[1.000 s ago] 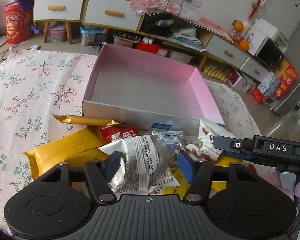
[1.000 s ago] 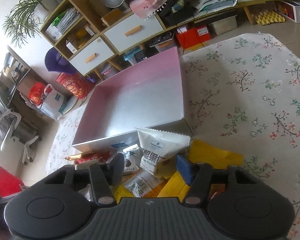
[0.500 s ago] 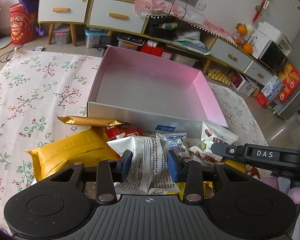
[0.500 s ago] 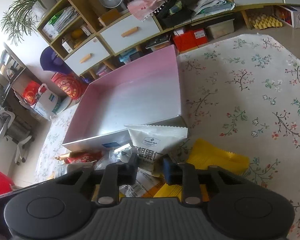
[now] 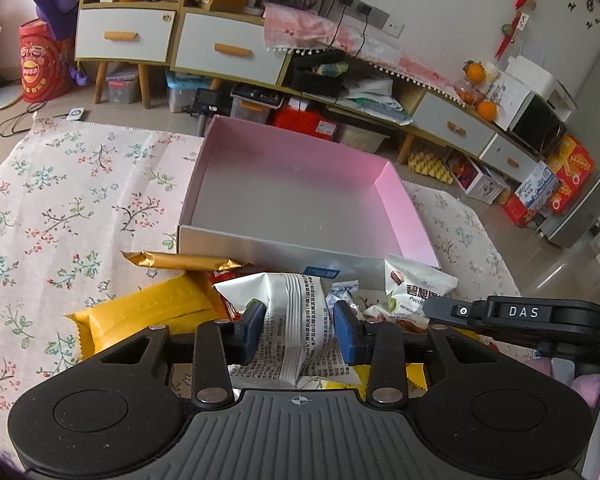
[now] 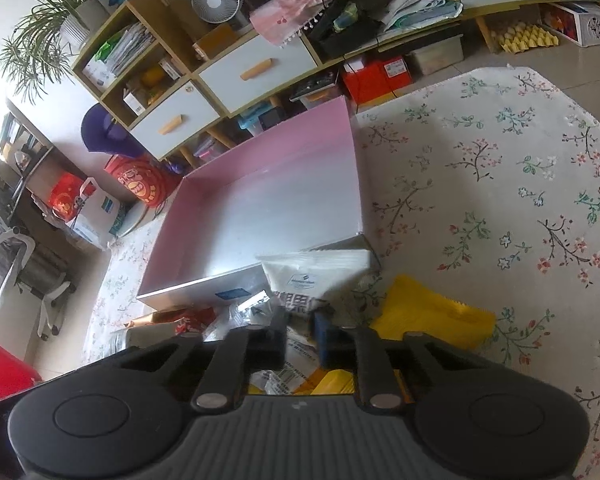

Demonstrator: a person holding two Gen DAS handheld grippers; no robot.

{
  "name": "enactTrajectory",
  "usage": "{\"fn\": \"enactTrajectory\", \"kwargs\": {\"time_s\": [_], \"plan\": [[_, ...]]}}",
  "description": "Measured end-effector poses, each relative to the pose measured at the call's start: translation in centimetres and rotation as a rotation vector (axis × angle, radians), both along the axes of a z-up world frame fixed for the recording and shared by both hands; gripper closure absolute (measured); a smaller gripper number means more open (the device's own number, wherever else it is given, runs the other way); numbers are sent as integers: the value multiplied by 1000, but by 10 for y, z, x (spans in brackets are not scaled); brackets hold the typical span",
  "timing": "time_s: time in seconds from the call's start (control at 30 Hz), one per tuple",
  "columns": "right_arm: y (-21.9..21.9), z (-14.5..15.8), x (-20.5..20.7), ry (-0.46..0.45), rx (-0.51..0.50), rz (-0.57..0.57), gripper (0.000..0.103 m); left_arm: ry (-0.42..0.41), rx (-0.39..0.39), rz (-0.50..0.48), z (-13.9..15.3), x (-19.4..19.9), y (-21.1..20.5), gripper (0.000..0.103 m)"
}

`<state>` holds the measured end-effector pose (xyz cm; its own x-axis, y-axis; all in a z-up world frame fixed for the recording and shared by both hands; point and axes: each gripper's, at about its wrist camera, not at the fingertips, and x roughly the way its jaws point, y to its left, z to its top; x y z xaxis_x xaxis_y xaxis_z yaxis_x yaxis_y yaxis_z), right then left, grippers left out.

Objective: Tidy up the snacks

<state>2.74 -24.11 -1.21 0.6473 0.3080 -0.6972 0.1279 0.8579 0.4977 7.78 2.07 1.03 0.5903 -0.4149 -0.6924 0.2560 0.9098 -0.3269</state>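
A pink open box (image 5: 296,184) with a silver front wall lies on the flowered cloth; it also shows in the right wrist view (image 6: 268,208). A pile of snack packets lies in front of it. My left gripper (image 5: 300,326) is shut on a white packet with printed text (image 5: 296,304), lifted a little above the pile. My right gripper (image 6: 300,330) is shut on a white nut packet (image 6: 316,276) near the box's front right corner; that packet also shows in the left wrist view (image 5: 416,288).
In the pile lie a gold stick packet (image 5: 180,260), a yellow packet (image 5: 148,316) and another yellow packet (image 6: 432,316). The flowered cloth (image 6: 500,184) spreads to both sides. Shelves and drawers (image 5: 220,48) stand behind the box.
Both grippers closed from open: the left onto the white printed packet, the right onto the white nut packet. Both have risen slightly, with the packets lifted off the pile.
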Motion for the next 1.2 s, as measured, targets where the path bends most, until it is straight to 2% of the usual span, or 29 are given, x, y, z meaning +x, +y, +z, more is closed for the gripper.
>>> {"fn": "enactTrajectory", "kwargs": {"time_s": [0.1, 0.2, 0.23, 0.3, 0.43, 0.5, 0.67, 0.97, 1.2], "plan": [[1, 2, 1, 4, -25, -14, 103, -15, 2, 3, 3, -2, 0, 68], [0, -2, 5, 20, -25, -27, 95, -18, -4, 17, 3, -1, 1, 68], [1, -3, 8, 24, -26, -26, 82, -18, -4, 20, 3, -2, 0, 68], [4, -6, 12, 29, -40, -34, 72, -16, 2, 19, 3, -3, 0, 68], [18, -17, 22, 43, -80, -22, 73, -16, -2, 4, 5, -7, 0, 68], [25, -16, 21, 25, -122, -25, 82, -21, -2, 0, 5, -8, 1, 68], [28, -9, 17, 7, -161, -21, 90, -32, -3, 13, 6, -8, 2, 68], [12, 11, 5, -6, -11, -37, 93, -51, -28, 60, 18, -4, 4, 68], [9, 41, 12, -72, 9, -60, 93, -58, -26, 80, 34, 26, -9, 68]]}}
